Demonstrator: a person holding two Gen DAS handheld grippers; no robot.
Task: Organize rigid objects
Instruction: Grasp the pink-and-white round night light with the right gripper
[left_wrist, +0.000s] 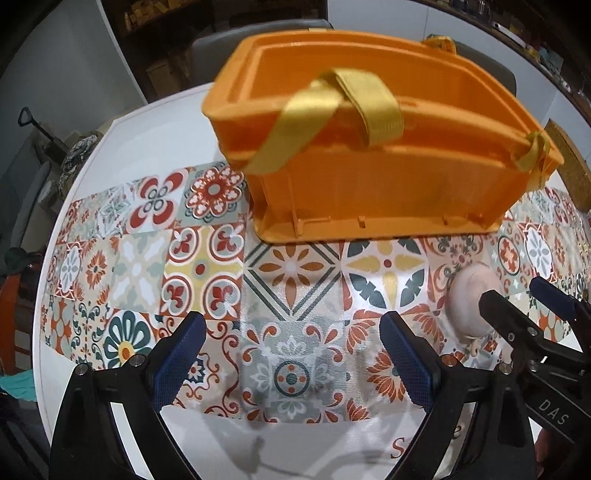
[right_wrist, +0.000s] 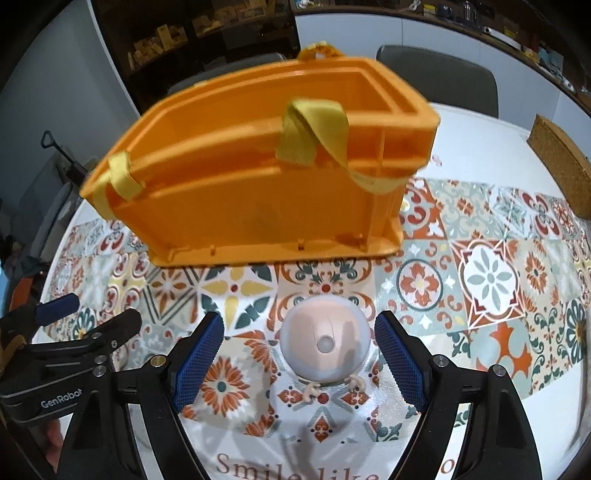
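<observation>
1. Container first: an orange rectangular plastic basket (right_wrist: 258, 177) with yellow fabric strap handles (right_wrist: 314, 133) stands at 12 o'clock on the white round surface (right_wrist: 480, 122) covered by a patterned tile-print mat (right_wrist: 480, 280); the part of its interior in view holds nothing.
2. At 6 o'clock from the basket, well apart, a pale pink dome-shaped toy (right_wrist: 325, 343) with small feet rests on the mat.
3. The right hand-held gripper (right_wrist: 299, 354) is wide open, its blue pads flanking the toy at 3 and 9 o'clock without touching.
4. The left hand-held gripper (left_wrist: 291, 354) is wide open, holding nothing.
5. A cork board (right_wrist: 561, 162) lies at 2 o'clock.
</observation>
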